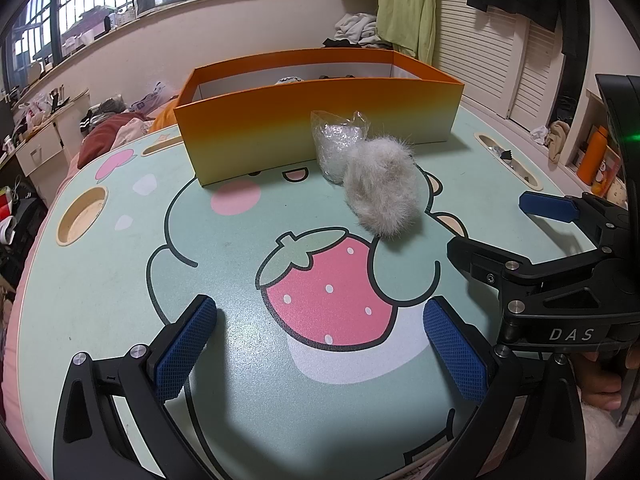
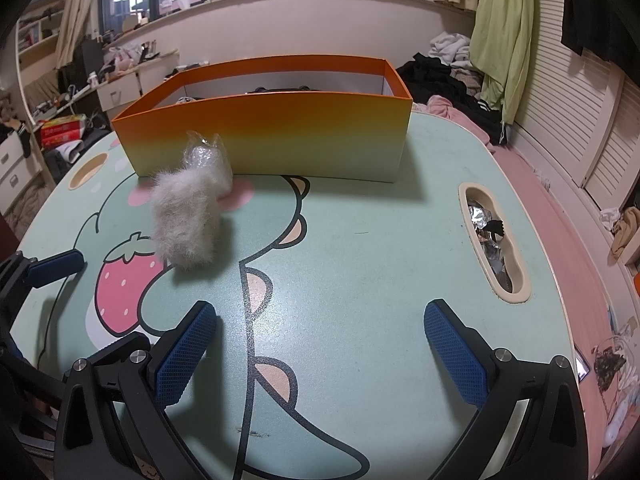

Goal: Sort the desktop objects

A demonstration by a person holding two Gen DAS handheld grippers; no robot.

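Blue mesh pads are sitting wide apart on both tools, each one released and gripping nothing: the left gripper [image 1: 320,350] is hovering low over the pink strawberry printed on the mint-green table [image 1: 120,280], and the right gripper [image 2: 320,354] is hanging over the bare cartoon outline further to the person's right. Beyond them, two things are waiting to be sorted. A grey fluffy pom-pom [image 1: 382,188] is lying on the table ahead of the left gripper and slightly to its right; seen from the right wrist, the same pom-pom [image 2: 186,222] is sitting well off to the left. Its long axis is running roughly away from the person, toward the box. Just behind it and touching it, a small clear plastic bag [image 1: 338,142] is standing against the near wall of the orange box [image 1: 320,120], which is lying open-topped across the far side of the table with a few items barely showing inside. Judging from both views, the left gripper is the nearer and better lined up, needing mostly a straight push forward, and closing across the pom-pom's short width looks the easier grasp. A slot [image 2: 494,240] on the right edge is holding foil scraps.
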